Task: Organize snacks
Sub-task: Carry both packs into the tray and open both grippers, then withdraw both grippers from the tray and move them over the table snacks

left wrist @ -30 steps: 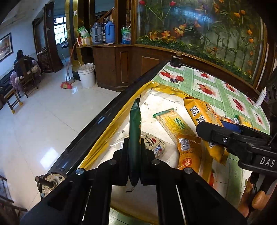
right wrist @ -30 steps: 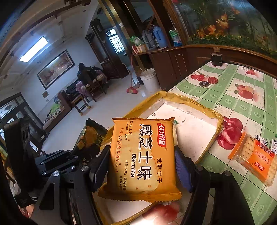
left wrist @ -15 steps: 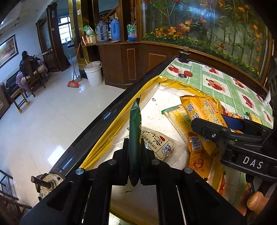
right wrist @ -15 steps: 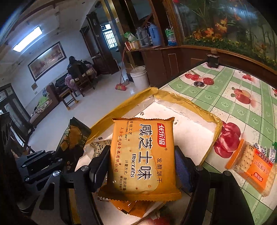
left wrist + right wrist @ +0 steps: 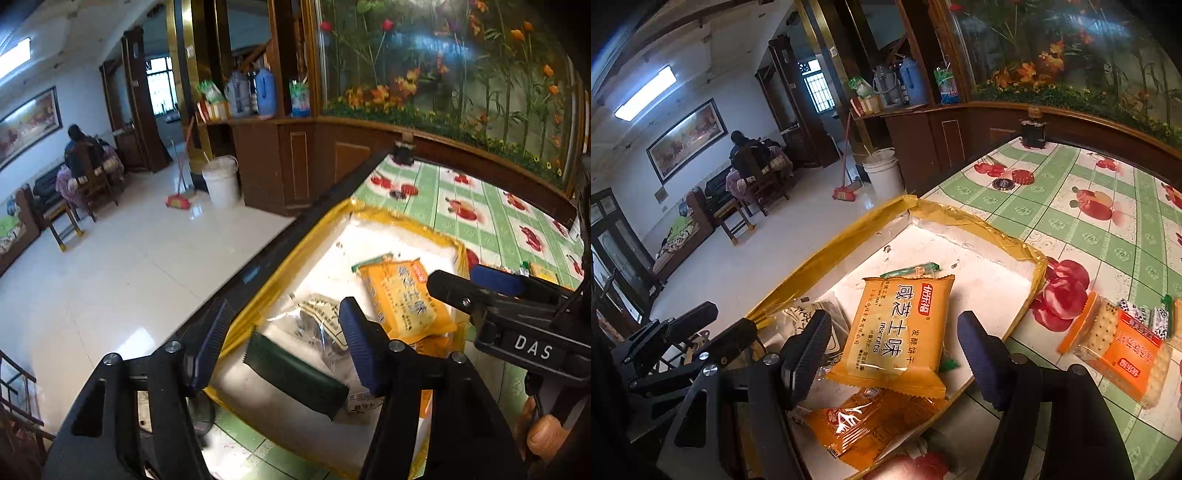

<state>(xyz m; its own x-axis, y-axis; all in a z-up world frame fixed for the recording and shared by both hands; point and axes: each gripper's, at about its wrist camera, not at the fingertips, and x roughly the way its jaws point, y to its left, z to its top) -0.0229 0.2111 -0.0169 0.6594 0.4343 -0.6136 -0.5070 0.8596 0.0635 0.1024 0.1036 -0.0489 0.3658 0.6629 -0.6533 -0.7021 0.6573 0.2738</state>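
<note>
A white box with yellow-taped rim (image 5: 284, 273) (image 5: 964, 214) stands at the table's edge. My left gripper (image 5: 280, 343) is open above it; a dark green packet (image 5: 295, 373) lies in the box below its fingers. My right gripper (image 5: 897, 354) is open over the box; the orange biscuit packet (image 5: 905, 328) (image 5: 402, 299) lies free between its fingers on other snacks. An orange wrapped snack (image 5: 864, 424) and a clear-wrapped pastry (image 5: 317, 317) (image 5: 809, 314) also lie in the box.
An orange cracker pack (image 5: 1119, 347) and small wrapped snacks (image 5: 1156, 317) lie on the green checked tablecloth (image 5: 1089, 229) to the right of the box. A black jar (image 5: 1032, 131) stands at the far end. The table edge drops to a tiled floor on the left.
Both grippers opened. The left let go of the dark green packet, which now lies in the box. The right released the orange biscuit packet onto the snacks in the box.
</note>
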